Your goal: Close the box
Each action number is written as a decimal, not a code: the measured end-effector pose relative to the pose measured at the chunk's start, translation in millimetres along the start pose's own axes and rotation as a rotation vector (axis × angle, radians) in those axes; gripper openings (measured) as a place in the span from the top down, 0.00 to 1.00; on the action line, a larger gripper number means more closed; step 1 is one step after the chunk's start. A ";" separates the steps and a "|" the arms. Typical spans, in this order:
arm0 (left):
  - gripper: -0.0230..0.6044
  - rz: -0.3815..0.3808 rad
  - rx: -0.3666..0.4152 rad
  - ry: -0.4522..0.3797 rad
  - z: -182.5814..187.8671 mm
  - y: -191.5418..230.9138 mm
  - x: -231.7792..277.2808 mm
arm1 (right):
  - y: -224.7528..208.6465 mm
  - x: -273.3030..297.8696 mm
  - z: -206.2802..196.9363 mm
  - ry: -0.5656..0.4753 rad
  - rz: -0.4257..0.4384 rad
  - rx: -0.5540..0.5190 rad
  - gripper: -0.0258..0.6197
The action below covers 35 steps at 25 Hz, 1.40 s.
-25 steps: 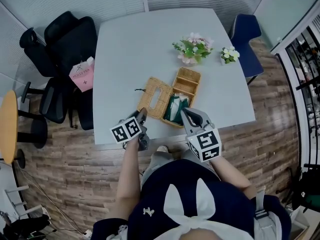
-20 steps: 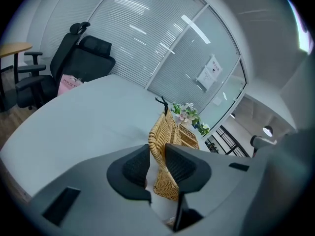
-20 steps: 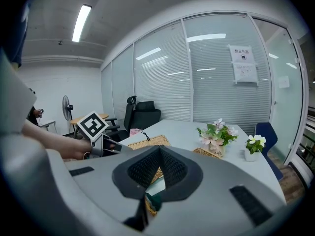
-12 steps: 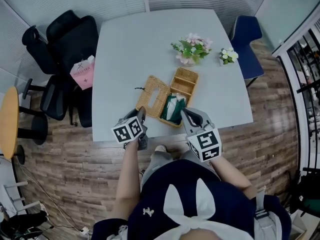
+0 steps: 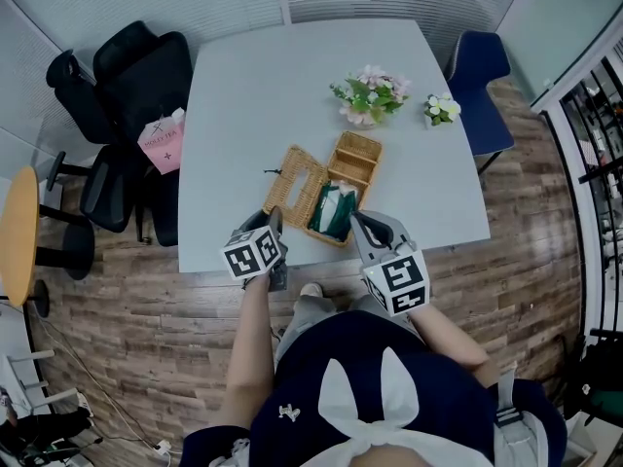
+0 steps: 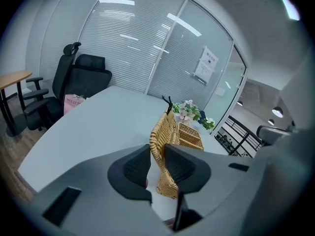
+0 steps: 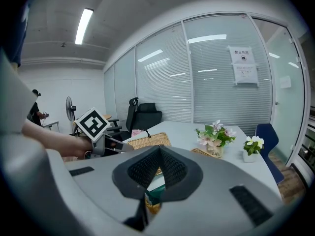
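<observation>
Grey table (image 5: 253, 95): extends ahead of both grippers. Pink flower arrangement (image 5: 370, 93): on the table, ahead of the right gripper (image 5: 358, 219), well apart from it. Small white-flowered pot (image 5: 440, 109): near the arrangement, further right. Two black office chairs (image 5: 127, 86): off the table's edge, ahead and left of the left gripper (image 5: 275, 220). Pink paper bag (image 5: 161, 144): beside those chairs. Blue chair (image 5: 482, 76): ahead, far right. Round wooden side table (image 5: 15, 232): far left. Floor (image 5: 117, 329): wood plank.
</observation>
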<state>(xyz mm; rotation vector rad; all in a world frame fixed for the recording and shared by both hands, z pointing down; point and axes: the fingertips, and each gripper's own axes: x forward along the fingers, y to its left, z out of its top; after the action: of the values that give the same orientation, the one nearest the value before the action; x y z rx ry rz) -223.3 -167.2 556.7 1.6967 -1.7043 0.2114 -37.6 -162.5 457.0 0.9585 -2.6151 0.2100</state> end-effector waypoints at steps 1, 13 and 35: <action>0.80 0.003 0.006 -0.003 0.3 -1.5 -0.6 | -0.8 -1.1 0.2 -0.001 0.000 0.000 0.95; 0.82 0.029 0.070 -0.037 2.4 -16.6 -7.9 | -2.1 -12.9 -2.0 -0.006 0.006 0.002 0.95; 0.85 0.037 0.155 -0.066 -3.0 -49.5 -17.3 | -15.4 -39.7 -13.2 -0.019 -0.026 0.028 0.95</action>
<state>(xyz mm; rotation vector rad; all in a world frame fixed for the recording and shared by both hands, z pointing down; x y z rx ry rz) -178.4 -157.7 531.2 1.8021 -1.8092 0.3153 4.2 -147.2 454.9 1.0077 -2.6218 0.2334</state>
